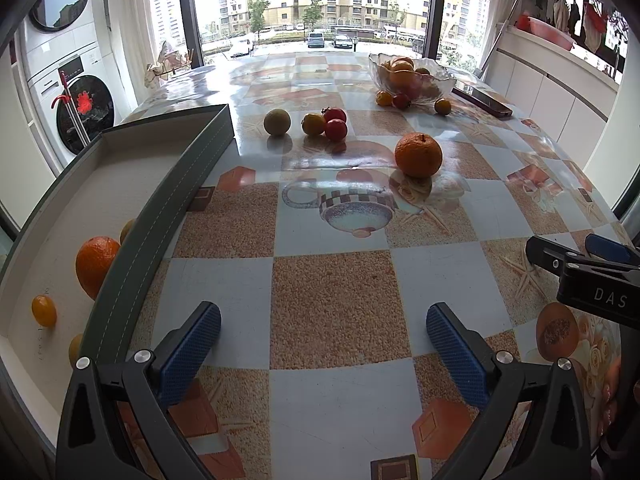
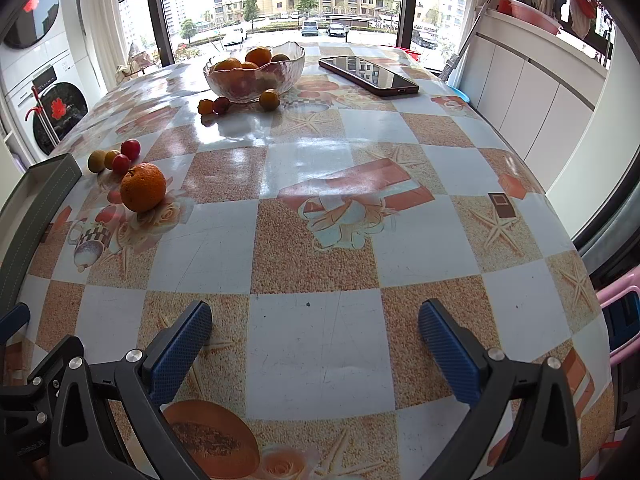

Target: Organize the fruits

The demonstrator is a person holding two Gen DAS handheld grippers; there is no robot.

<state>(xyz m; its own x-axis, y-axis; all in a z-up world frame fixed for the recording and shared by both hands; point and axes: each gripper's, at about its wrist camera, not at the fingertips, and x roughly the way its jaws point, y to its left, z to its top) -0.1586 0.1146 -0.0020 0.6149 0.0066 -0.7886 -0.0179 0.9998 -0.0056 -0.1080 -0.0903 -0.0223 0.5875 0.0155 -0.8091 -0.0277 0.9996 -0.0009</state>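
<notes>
Two hand-held grippers here, and we've got both spread wide with nothing between the blue pads: the left hand-held gripper (image 1: pixel 323 330) and the right hand-held gripper (image 2: pixel 315 326) both hover low over the checkered desk (image 2: pixel 360 168).

Fruit is scattered all over. We see a big orange (image 1: pixel 418 155) sitting alone mid-desk, and behind it a little cluster: a greenish round fruit (image 1: pixel 277 122), a yellow one (image 1: pixel 313 124) and two small red fruits (image 1: pixel 335 124) touching each other. On the left, the gray tray (image 1: pixel 168 216) already has an orange (image 1: pixel 96 266) against its near wall and a small yellow fruit (image 1: pixel 44 311) beside it.

Far end of the desk: a glass bowl (image 2: pixel 254 72) piled with oranges, three small fruits (image 2: pixel 236 103) loose just in front, and a phone (image 2: pixel 368 75) lying flat to its right.
</notes>
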